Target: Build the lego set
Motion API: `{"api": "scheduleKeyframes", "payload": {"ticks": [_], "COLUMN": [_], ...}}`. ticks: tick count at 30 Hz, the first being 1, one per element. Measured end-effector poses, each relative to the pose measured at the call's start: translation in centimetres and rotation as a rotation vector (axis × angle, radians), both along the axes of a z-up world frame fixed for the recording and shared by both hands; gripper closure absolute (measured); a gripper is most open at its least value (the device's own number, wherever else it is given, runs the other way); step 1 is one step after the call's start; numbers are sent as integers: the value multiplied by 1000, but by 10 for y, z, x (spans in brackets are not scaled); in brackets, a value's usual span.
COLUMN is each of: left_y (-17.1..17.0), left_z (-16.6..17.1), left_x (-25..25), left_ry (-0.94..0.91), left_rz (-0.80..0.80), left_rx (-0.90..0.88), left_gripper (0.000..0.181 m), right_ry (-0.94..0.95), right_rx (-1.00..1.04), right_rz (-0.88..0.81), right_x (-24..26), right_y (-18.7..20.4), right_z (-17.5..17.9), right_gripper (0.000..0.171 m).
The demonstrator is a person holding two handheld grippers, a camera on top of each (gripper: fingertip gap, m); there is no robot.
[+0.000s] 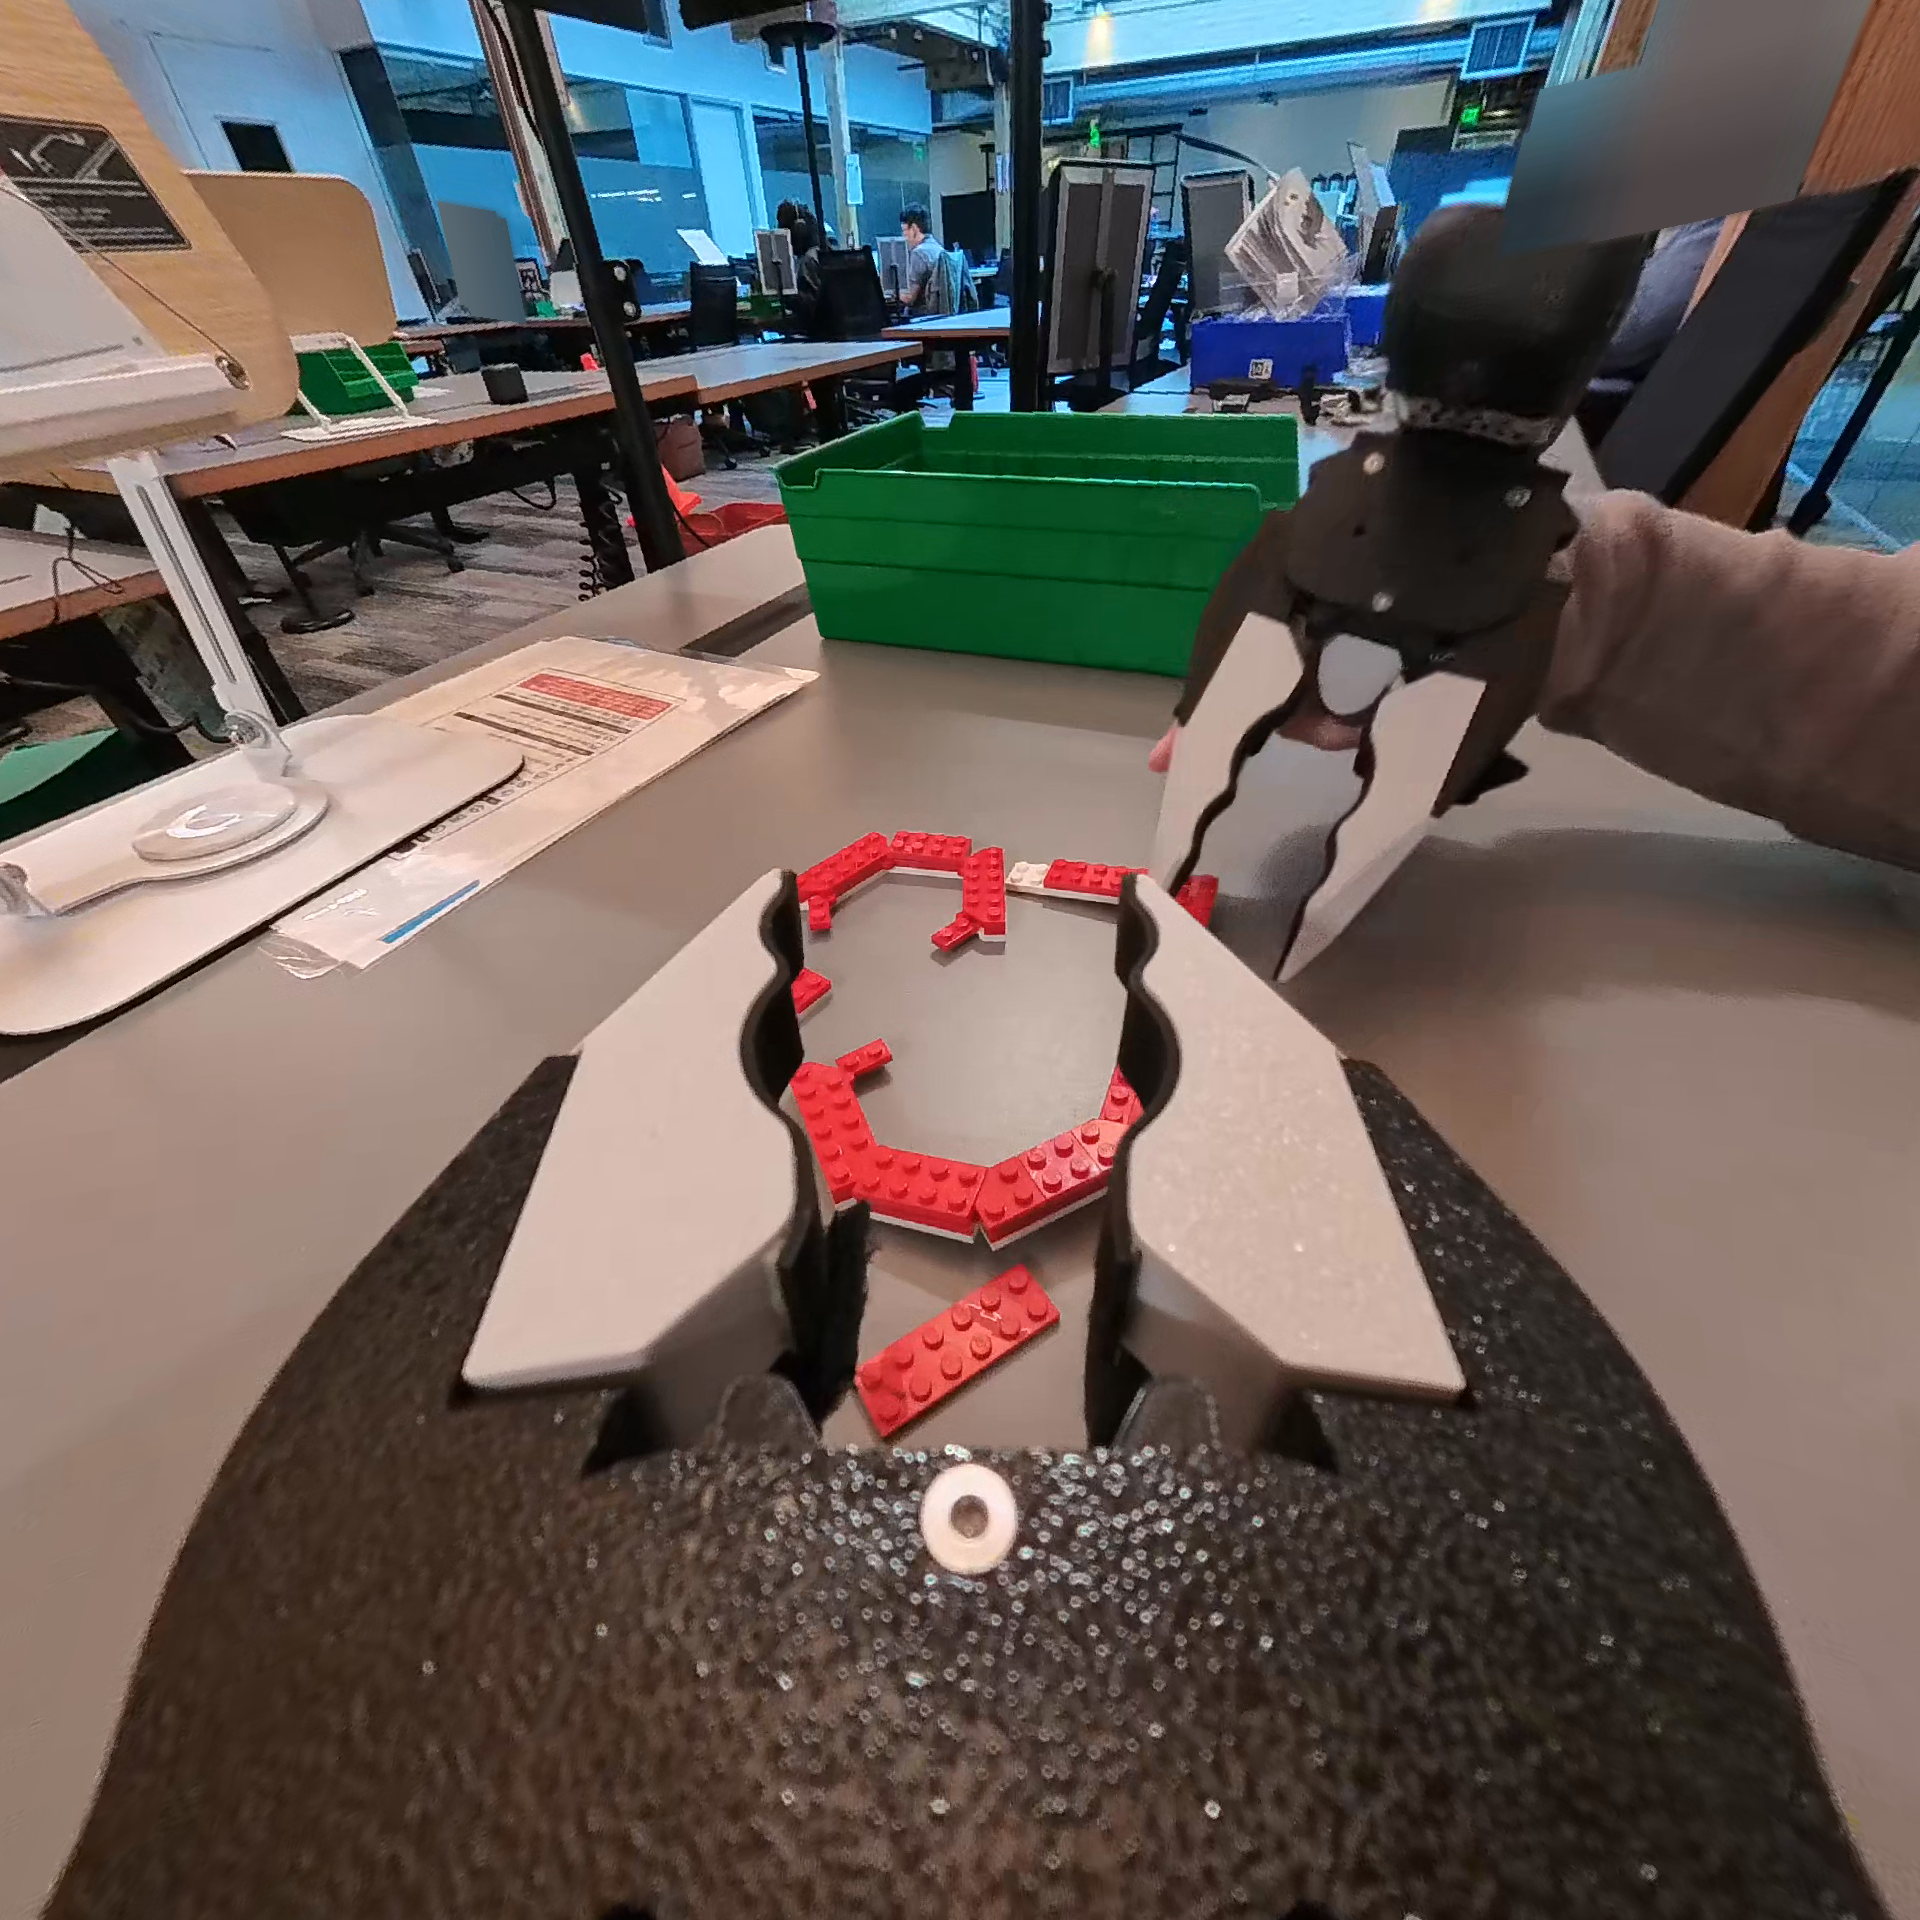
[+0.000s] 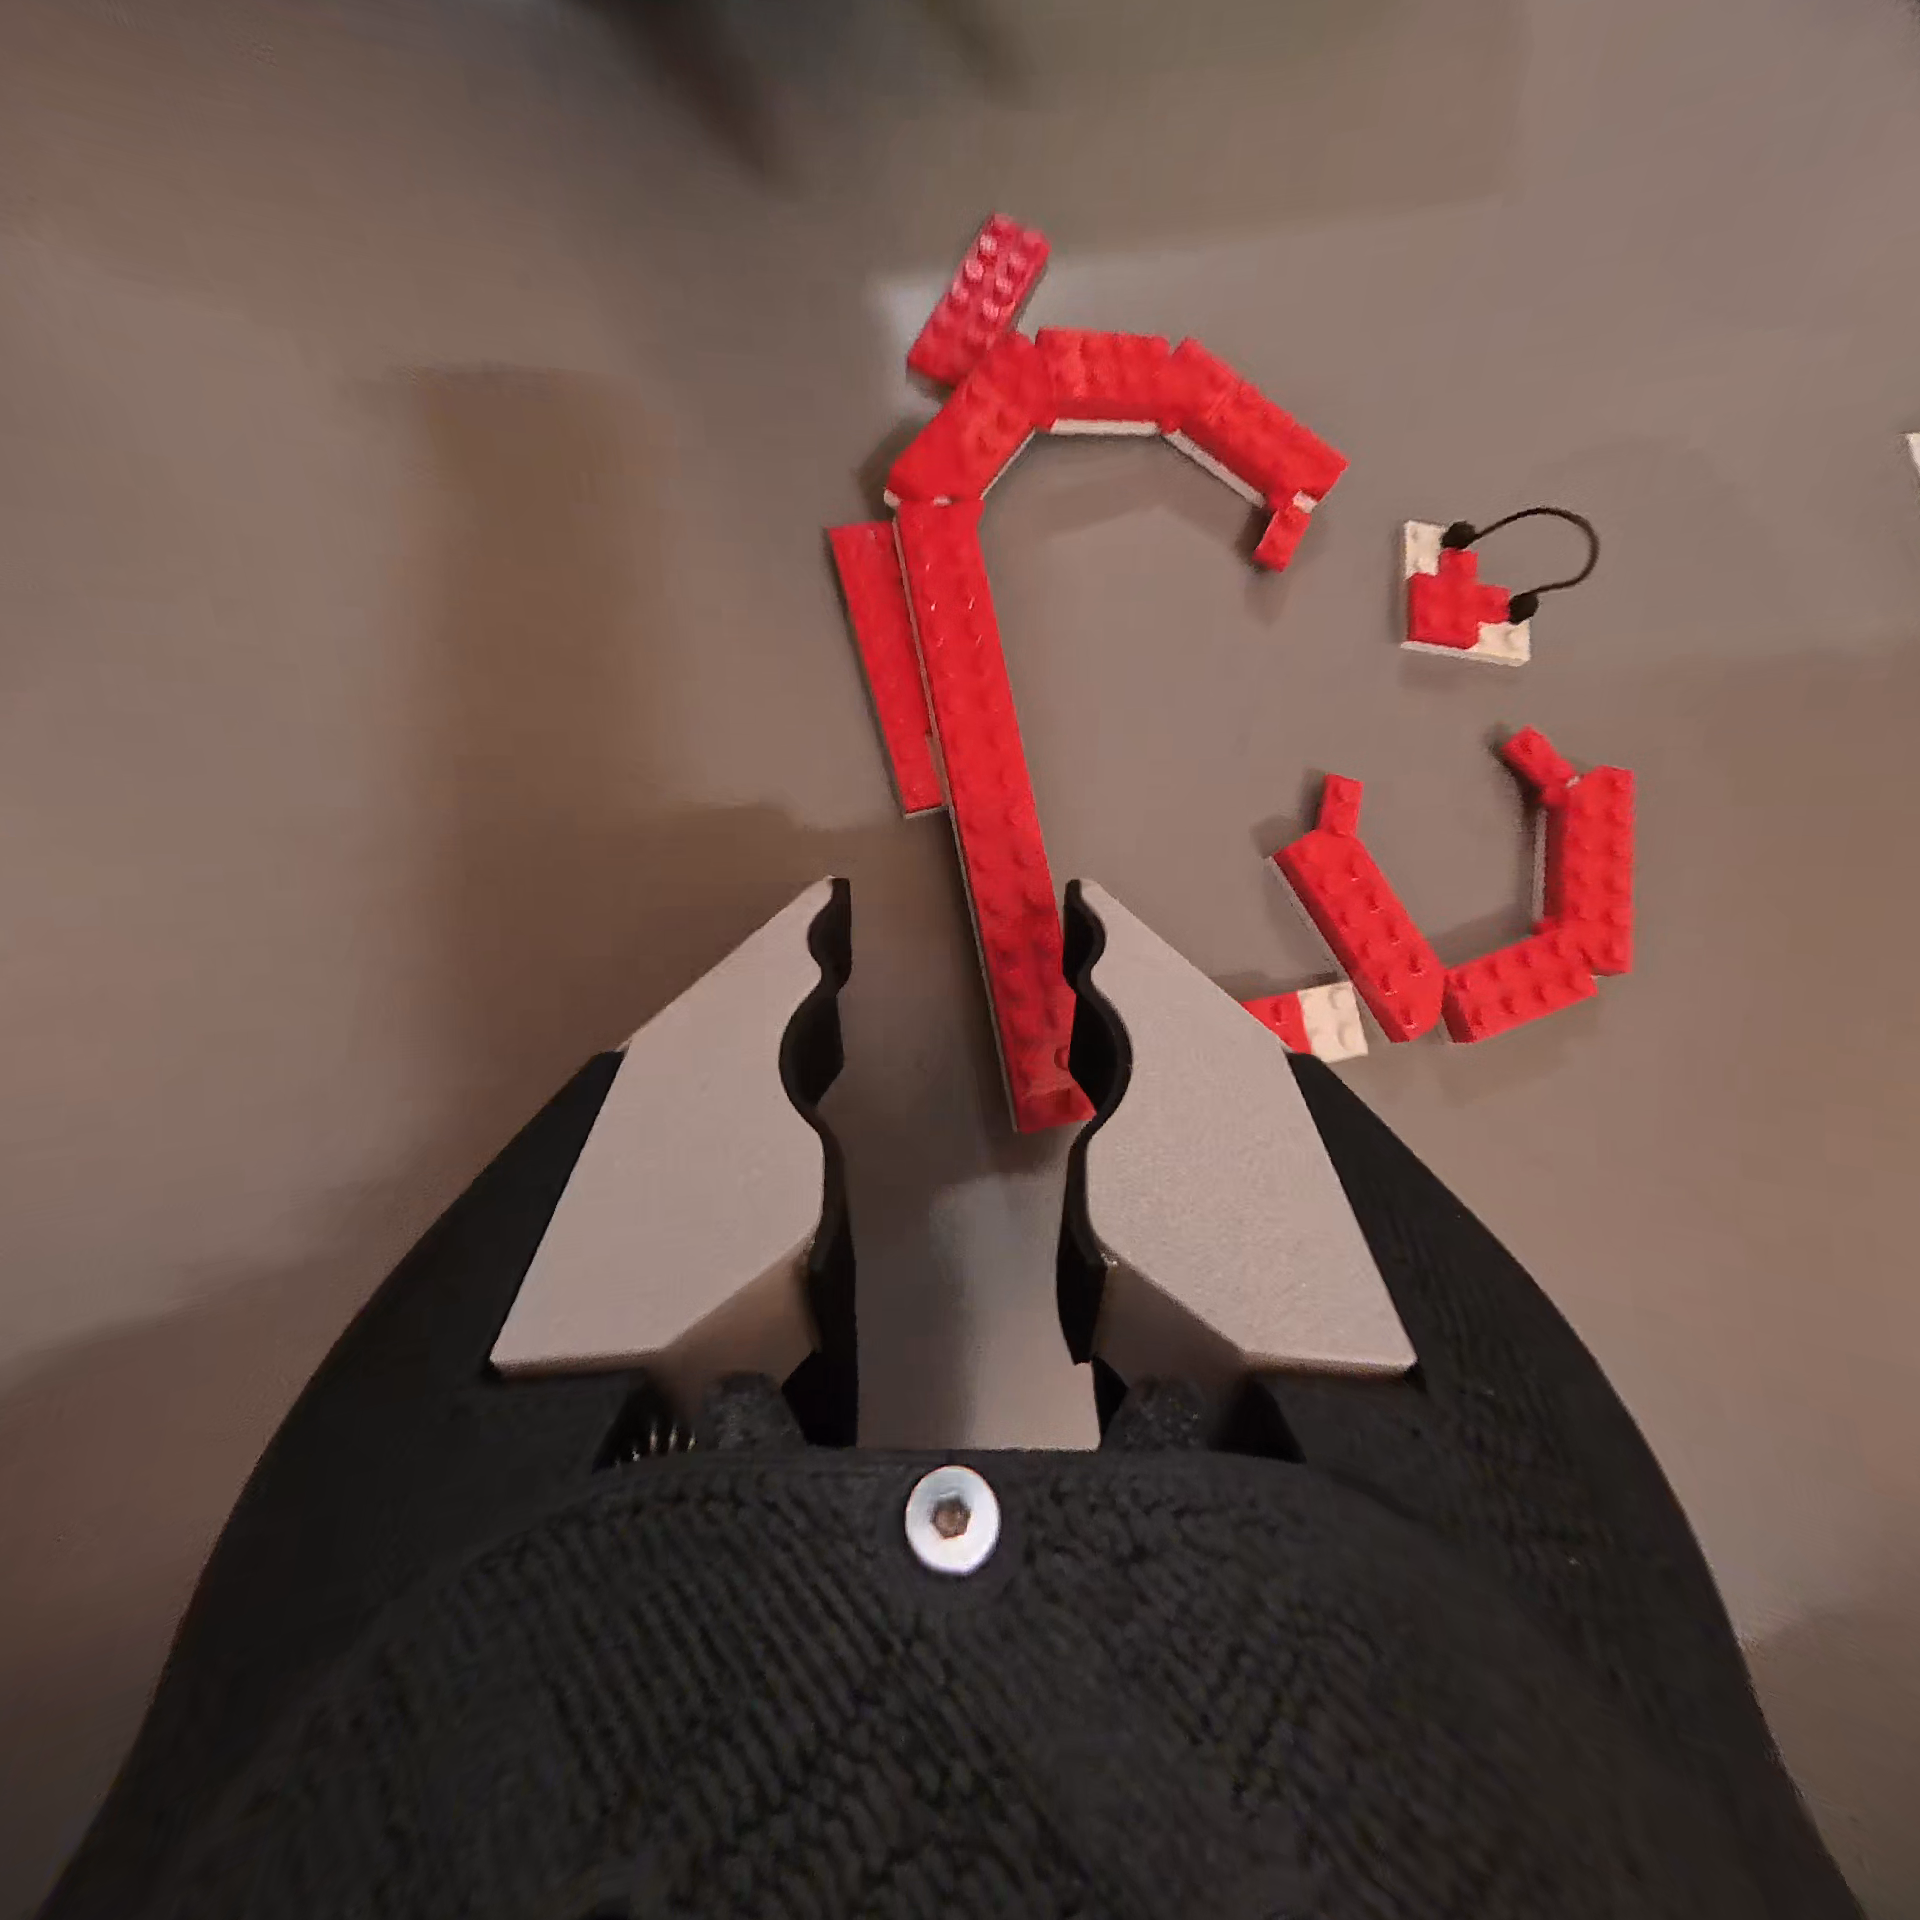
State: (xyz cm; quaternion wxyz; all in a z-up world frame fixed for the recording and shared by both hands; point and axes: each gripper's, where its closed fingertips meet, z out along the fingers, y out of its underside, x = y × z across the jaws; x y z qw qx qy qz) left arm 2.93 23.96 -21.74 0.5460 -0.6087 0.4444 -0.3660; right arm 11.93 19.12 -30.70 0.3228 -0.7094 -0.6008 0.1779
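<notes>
Nearest in the left wrist view, a loose red plate (image 1: 956,1348) lies flat on the grey table (image 1: 312,1143), low between the fingers of the left gripper (image 1: 961,904). That gripper's jaws stand released, with nothing between them. Just beyond the plate, a curved red assembly (image 1: 935,1153) on white backing sits in the gap, its right end running under the right finger. Farther on lies a second curved piece (image 1: 925,873), with a small red-and-white bit (image 1: 1075,878) just beside it. The right gripper (image 1: 1236,914) comes down at the far right of the pieces, tips close to the table, held by a hand in a grey sleeve (image 1: 1714,665). A green bin (image 1: 1018,551) stands behind, with papers (image 1: 582,748) and a white stand base (image 1: 260,821) to the left.

In the right wrist view, the right gripper (image 2: 958,904) has its jaws parted, empty. A long red strip (image 2: 997,831) lies on the table between them, its near end touching or passing under the right finger; which, I cannot tell. Beside the strip lies a shorter red plate (image 2: 883,665). Farther off sits the arched assembly (image 2: 1112,416), and to the right a U-shaped piece (image 2: 1455,935) and a small white tile with a red heart and black cord (image 2: 1465,603).
</notes>
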Motion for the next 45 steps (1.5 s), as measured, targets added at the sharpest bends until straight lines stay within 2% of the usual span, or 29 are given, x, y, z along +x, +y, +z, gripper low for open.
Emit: {"api": "scheduleKeyframes", "payload": {"ticks": [5,9,11,17,20,25,29,33,45], "left_y": [0,1,1,1,1,10,19,24,26], "left_z": [0,1,1,0,0,6,18,28,29], "left_x": [0,-1,-1,-1,-1,-7,-17,-25,-28], "left_ry": [0,-1,-1,0,1,-25,-83,-140,-148], "left_rz": [0,2,2,3,7,64,142,187,202], "left_rx": [3,3,4,3,5,23,51,64,69], "left_gripper": [122,123,123,123,123,123,123,124,125], "right_ry": [-31,-46,-51,-76,-53,118,24,8,-23], "right_rx": [-10,7,12,36,23,-69,-60,-51,-112], "right_rz": [3,3,7,19,12,43,94,143,169], "right_x": [-3,-2,-4,-11,-14,-26,-37,-55,-57], "right_y": [7,13,16,22,20,-5,-16,-18,-23], "right_z": [-8,-8,-8,-11,-7,17,4,-3,-7], "right_gripper": [134,151,154,155,146,136,131,130,135]}}
